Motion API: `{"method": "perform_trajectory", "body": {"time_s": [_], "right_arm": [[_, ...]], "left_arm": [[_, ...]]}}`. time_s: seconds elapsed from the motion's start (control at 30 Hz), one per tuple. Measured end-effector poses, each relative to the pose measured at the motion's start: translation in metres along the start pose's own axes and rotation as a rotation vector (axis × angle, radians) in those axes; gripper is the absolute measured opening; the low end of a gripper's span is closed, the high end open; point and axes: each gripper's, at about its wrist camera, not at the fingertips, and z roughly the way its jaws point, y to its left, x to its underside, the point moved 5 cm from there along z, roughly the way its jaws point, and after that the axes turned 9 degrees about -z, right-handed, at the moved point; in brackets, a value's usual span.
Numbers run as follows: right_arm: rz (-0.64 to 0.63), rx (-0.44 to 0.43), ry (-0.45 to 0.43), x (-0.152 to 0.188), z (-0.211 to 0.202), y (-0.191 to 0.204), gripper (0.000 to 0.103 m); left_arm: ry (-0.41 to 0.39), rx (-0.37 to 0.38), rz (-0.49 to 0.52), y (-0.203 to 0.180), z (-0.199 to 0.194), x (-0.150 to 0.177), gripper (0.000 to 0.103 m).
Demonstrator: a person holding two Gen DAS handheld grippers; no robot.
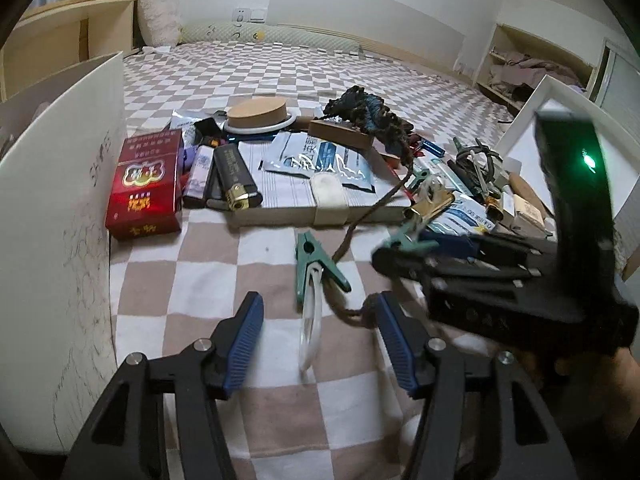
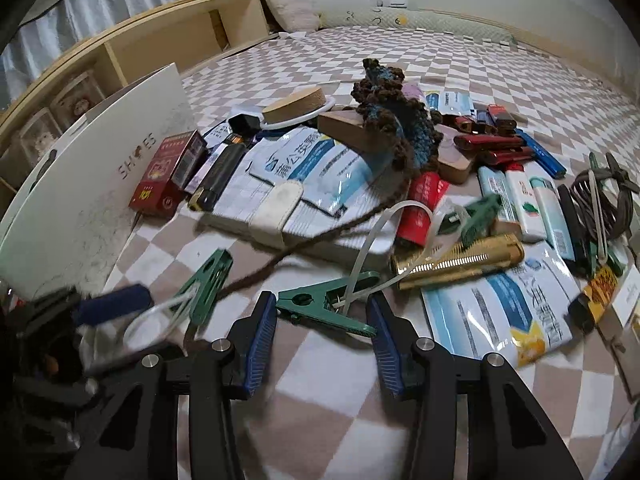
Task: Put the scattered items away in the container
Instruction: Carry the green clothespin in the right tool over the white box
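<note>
Right wrist view showed the right gripper [image 2: 322, 332] with jaws apart around a green clothespin [image 2: 320, 306], pads not clearly pressing. Light, stiff plastic, it looked best pinched across its body. At nine o'clock, the left gripper [image 1: 318, 334] stood open over another green clip [image 1: 310, 258].

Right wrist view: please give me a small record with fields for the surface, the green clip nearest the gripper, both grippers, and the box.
surface: checkered blanket
clip: green clip lying flat between the fingers of the right gripper, white strap attached
right gripper: pads at both ends of the clip, contact unclear
left gripper: open, second green clip ahead, not held
box: white box standing at the left
clutter: lighters, packets, red pack
</note>
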Motion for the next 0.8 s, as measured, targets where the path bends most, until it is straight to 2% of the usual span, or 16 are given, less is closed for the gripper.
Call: {"method": "perform_trajectory", "body": {"time_s": [0.13,0.3,0.37,0.53,0.8], "right_arm": [[-0.002,-0.034,0.014,0.010,-0.011,0.003,0.048],[0.015,-0.057,0.019,0.028,-0.027,0.004,0.048],[0.032,-0.067,0.015,0.035,-0.034,0.003,0.048],[0.048,-0.091,0.014,0.044,-0.042,0.004,0.048],[0.059,-0.098,0.008,0.048,-0.047,0.006,0.048]], "left_arm": [[-0.004,-0.012,0.010,-0.003,0.007,-0.012,0.058],[0.032,-0.036,-0.011,0.000,0.023,-0.016,0.057],[0.042,-0.056,-0.017,0.001,0.027,-0.014,0.042],[0.028,-0.102,0.018,0.000,0.028,-0.010,0.031],[0.026,-0.112,0.047,-0.005,0.017,-0.005,0.030]]}}
